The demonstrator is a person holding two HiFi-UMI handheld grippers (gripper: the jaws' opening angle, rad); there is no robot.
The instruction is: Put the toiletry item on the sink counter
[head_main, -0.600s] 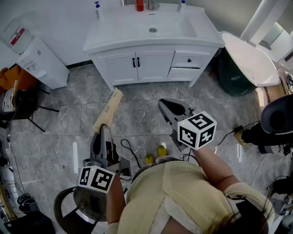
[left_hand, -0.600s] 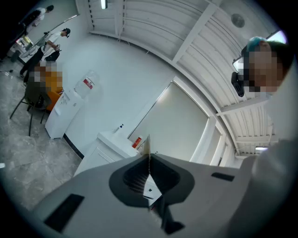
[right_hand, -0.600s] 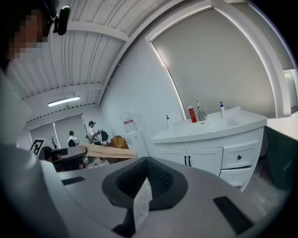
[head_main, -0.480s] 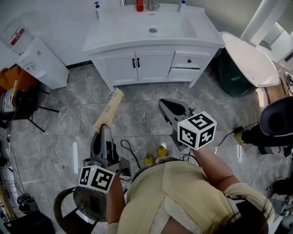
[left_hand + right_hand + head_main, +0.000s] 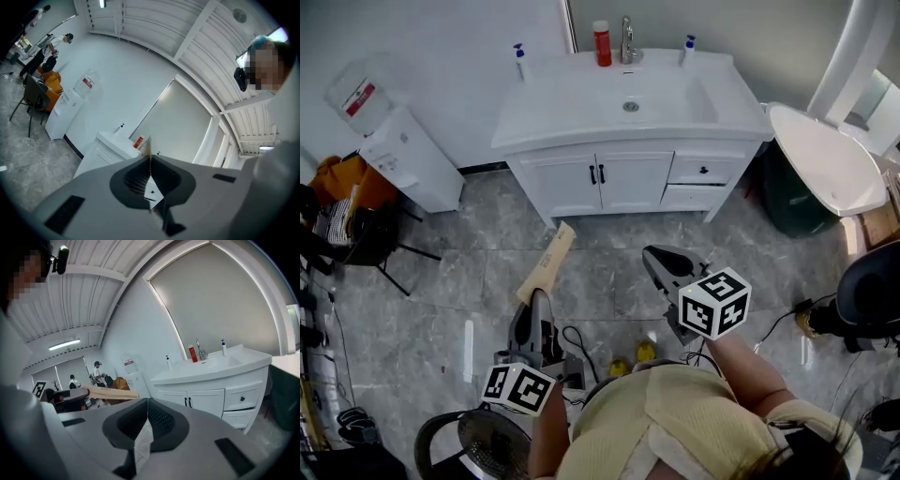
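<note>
**Head view:** A person is standing on the grey tiled floor point(image 5: 441, 281), facing the white sink counter point(image 5: 572, 103) and well apart from it. The left gripper point(image 5: 540, 296) is clamping one end of a long tan toiletry item point(image 5: 548, 262), which is pointing toward the counter. The right gripper point(image 5: 654, 255) is hovering nearby.

**Left gripper view:** The jaws are pressing together on the item's thin edge, which is rising between them.

**Right gripper view:** The jaws are meeting with nothing between them. The item is lying level off to their left, with the counter beyond.
</note>
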